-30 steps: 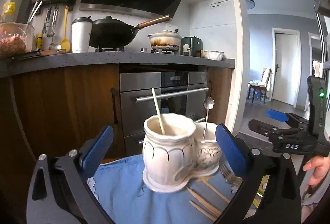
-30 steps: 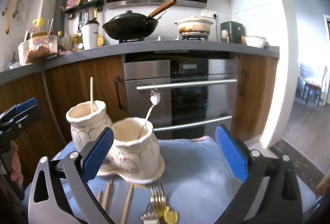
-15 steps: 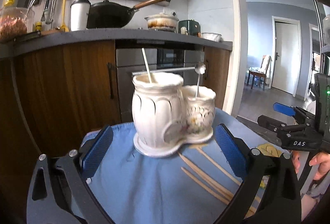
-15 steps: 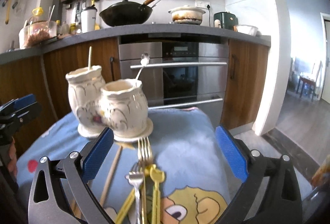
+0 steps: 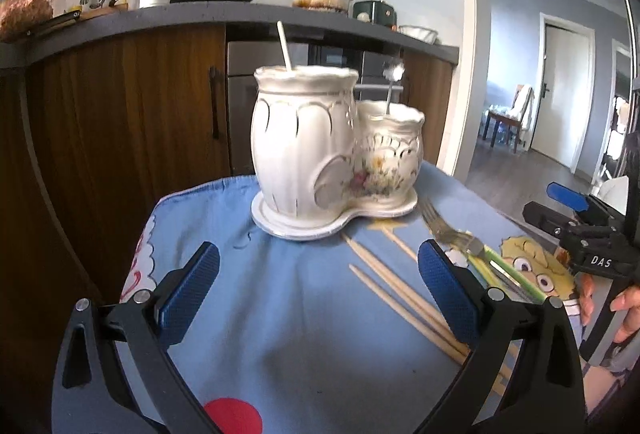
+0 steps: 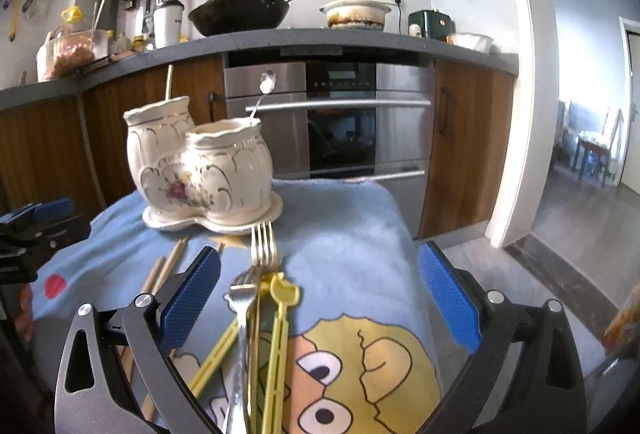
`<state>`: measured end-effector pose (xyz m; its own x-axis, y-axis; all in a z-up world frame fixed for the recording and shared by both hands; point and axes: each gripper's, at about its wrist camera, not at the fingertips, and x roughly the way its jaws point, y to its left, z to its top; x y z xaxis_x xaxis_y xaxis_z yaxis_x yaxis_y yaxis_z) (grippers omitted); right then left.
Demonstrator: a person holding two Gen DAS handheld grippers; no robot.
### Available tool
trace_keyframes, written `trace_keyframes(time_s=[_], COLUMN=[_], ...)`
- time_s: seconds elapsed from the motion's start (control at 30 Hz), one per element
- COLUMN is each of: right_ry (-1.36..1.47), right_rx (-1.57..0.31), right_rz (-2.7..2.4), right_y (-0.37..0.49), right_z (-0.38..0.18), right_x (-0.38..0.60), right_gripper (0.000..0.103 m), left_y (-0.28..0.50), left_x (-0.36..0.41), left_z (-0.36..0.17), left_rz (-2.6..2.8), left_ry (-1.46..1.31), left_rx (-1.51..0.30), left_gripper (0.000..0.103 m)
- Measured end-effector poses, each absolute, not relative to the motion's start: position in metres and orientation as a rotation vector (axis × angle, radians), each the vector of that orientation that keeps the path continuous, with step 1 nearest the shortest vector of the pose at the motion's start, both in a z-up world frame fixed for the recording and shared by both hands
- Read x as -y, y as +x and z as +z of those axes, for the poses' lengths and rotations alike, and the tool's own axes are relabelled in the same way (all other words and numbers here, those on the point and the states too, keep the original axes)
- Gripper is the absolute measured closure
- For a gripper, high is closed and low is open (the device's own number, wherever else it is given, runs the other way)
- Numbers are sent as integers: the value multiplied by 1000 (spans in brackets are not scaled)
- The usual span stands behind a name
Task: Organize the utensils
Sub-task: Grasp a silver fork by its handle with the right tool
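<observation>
Landmark: white ceramic double-pot holder (image 5: pixel 332 154), two joined jars on one shared base, standing upright near the far edge of a blue cartoon-print cloth (image 5: pixel 280 334).

- Taller jar of the holder: contains one pale chopstick (image 5: pixel 285 46), leaning, its top projecting above the rim.
- Shorter jar of the holder: contains one metal spoon (image 6: pixel 266 84), bowl end up, handle inside the jar.
- Wooden chopsticks (image 5: pixel 396 298): several, loose on the cloth, starting just in front of the holder's base and running away from it towards the camera; in the right wrist view they lie below and left of the holder.
- Metal forks (image 6: pixel 262 254): at least two, lying on the cloth just in front of the holder's shorter jar, tines towards its base; whether the tines touch the base cannot be told.
- Yellow plastic utensils (image 6: pixel 280 318): long-handled, lying beside and partly under the forks, further from the holder.
- Left gripper (image 5: pixel 318 286): hovers over the cloth in front of the holder, blue pads wide apart, nothing between them.
- Right gripper (image 6: pixel 318 290): over the forks and yellow utensils in front of the holder, pads spread wide on either side of them, gripping nothing.
- Behind the holder: kitchen counter (image 6: pixel 280 38) with a black wok (image 6: pixel 240 14), above a steel oven (image 6: pixel 344 122).
</observation>
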<state>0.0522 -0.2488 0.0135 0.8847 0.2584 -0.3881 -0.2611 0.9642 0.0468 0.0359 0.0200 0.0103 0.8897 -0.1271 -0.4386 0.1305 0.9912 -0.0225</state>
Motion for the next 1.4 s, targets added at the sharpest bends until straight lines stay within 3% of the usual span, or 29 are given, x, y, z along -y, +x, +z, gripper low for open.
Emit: trace_keyframes(time_s=[0.53,0.67,1.0,1.1,1.4], right_ry=[-49,-93,-162,-172,-217], right_rx=[-507,-557,-651,-659,-705], right_rz=[334,382,434,453,430], right_y=[55,57,63,63,73], right_z=[1,-3,-10,-10,-16], right_x=[240,226,205,201,186], right_gripper=[5,10,64,72,82], left_y=[40,42,44,45,46], left_x=[18,20,25,25,25], left_z=[-21,-23,-24,-23,-24], left_rz=[-109,-114,-117,-122,-128], left_ry=[124,141,164,155,153], left_rx=[-651,-664,-669,-671,-678], left_gripper=[5,5,5,5,5])
